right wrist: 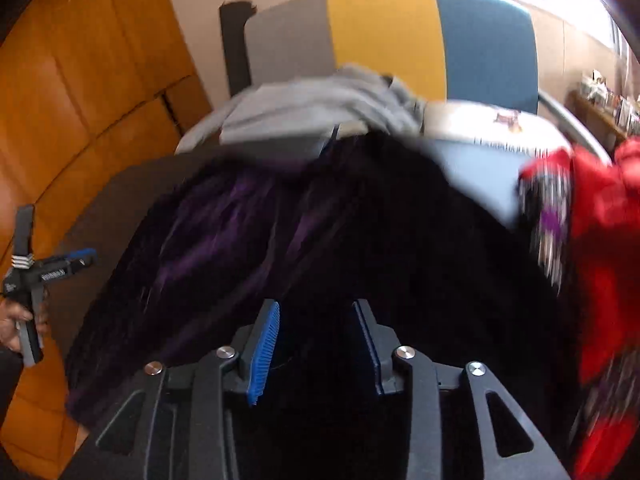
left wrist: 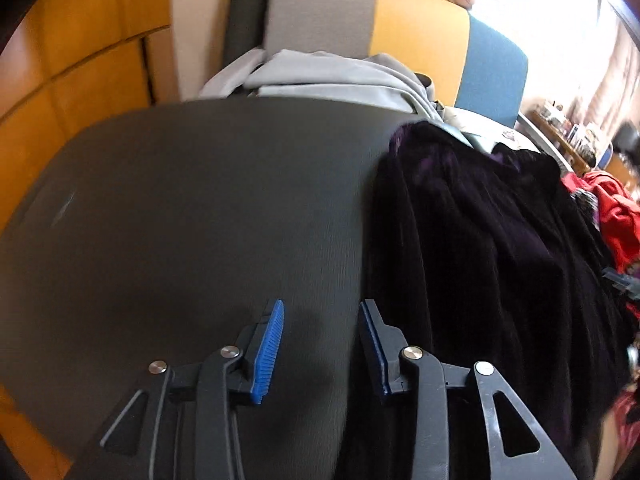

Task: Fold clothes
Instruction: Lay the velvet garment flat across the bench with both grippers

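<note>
On the dark grey counter (left wrist: 180, 208), a black-purple velvet garment (left wrist: 480, 240) lies spread over the right half, its left hem running down the counter's middle while the left half stays bare. Past the far edge stands a chair (left wrist: 420, 36) with a back in grey, yellow and blue panels, and a pile of light grey clothes (left wrist: 320, 76) rests on it, touching the counter's far edge. Along the right edge a red garment (right wrist: 600, 240) is bunched against the velvet, with a pale cloth (right wrist: 480, 152) between it and the grey pile. Orange wooden cabinets (right wrist: 80, 100) fill the left side of the room. The left gripper (left wrist: 322, 346) hangs over the bare counter just beside the velvet's hem, jaws released with nothing between the blue pads; in the right wrist view it shows at the counter's left edge, held by a hand (right wrist: 16, 328). The right gripper (right wrist: 316, 346) is over the velvet near the counter's near edge, jaws parted, the cloth below them and not pinched, though the picture is blurred.
</note>
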